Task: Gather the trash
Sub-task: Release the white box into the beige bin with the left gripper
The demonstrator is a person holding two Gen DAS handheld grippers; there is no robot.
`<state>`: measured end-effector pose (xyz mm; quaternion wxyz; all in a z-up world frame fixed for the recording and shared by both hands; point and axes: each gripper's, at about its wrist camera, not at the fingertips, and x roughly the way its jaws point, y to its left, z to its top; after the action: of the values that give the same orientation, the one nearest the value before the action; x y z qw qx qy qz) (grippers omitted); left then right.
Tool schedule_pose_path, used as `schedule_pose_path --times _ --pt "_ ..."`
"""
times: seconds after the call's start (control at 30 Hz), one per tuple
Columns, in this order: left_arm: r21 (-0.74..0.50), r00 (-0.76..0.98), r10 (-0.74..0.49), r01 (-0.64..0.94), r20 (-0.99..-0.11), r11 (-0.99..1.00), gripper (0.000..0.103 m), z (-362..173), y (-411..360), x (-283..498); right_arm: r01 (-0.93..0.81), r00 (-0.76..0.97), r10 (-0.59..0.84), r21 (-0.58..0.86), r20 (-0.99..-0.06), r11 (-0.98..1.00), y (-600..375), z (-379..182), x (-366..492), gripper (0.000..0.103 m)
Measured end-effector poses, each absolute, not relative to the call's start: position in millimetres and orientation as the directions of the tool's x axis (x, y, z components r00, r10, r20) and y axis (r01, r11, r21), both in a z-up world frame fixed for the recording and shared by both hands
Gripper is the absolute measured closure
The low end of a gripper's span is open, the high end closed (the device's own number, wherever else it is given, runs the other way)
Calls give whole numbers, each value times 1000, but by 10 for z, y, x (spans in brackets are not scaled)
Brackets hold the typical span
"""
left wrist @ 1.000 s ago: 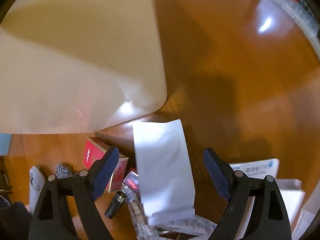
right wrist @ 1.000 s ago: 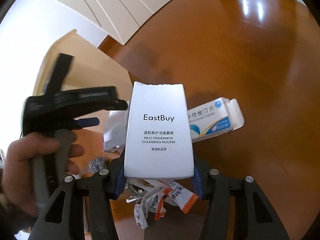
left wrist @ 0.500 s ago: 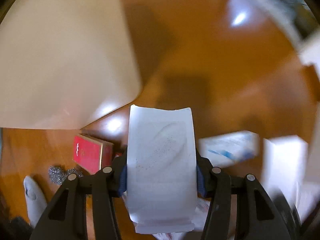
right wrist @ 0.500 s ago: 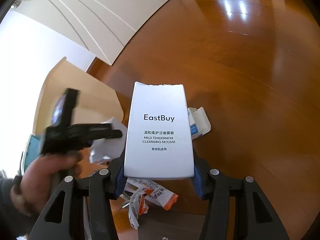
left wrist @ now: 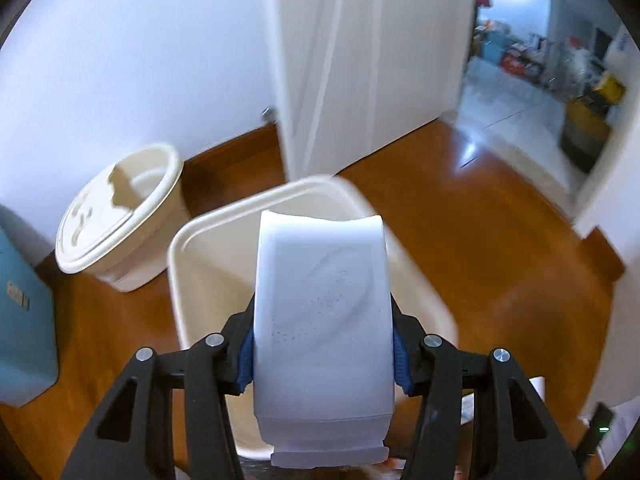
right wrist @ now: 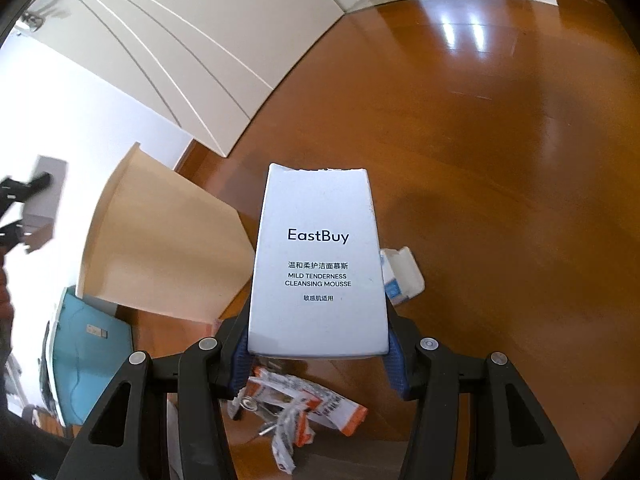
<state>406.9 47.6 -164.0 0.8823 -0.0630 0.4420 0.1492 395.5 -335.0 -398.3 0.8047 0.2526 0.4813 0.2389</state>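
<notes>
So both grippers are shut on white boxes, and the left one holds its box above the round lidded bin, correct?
Not quite. In the left wrist view the left gripper holds its white box above the open rectangular bin; the round lidded bin stands off to one side. The right gripper is indeed shut on the EastBuy box.

The white carton (right wrist: 318,264) at the frame's centre is showing "EastBuy". Below that it is reading "MILD TENDERNESS CLEANSING MOUSSE", with Chinese lines.

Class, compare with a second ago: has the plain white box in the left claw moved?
Yes. The white box has risen off the floor litter and now hangs over the cream bin.
</notes>
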Motion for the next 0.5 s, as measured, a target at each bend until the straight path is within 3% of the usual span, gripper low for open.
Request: schedule_pose_path --times 0.17,0.37,0.4,0.47,0.5 --pt "69 499 256 -363 -828 929 51 -2153 569 4176 -166 415 625 621 -661 766 -3261 -3924 3984 47" --pt "88 490 276 -372 -827 924 48 -2253 607 4095 -179 407 615 601 -675 779 -3187 -3901 4005 47" --pt "106 484 287 -367 -827 924 45 -2247 631 4116 -181 407 615 600 -676 779 -3164 -3890 4011 47" --pt "131 479 306 -363 -823 922 17 -2139 687 4060 -198 412 617 595 -671 779 -3114 -3828 4029 47" --pt "138 488 314 -362 -815 922 15 -2092 666 4026 -206 416 617 591 -669 780 -3092 -3794 4038 47"
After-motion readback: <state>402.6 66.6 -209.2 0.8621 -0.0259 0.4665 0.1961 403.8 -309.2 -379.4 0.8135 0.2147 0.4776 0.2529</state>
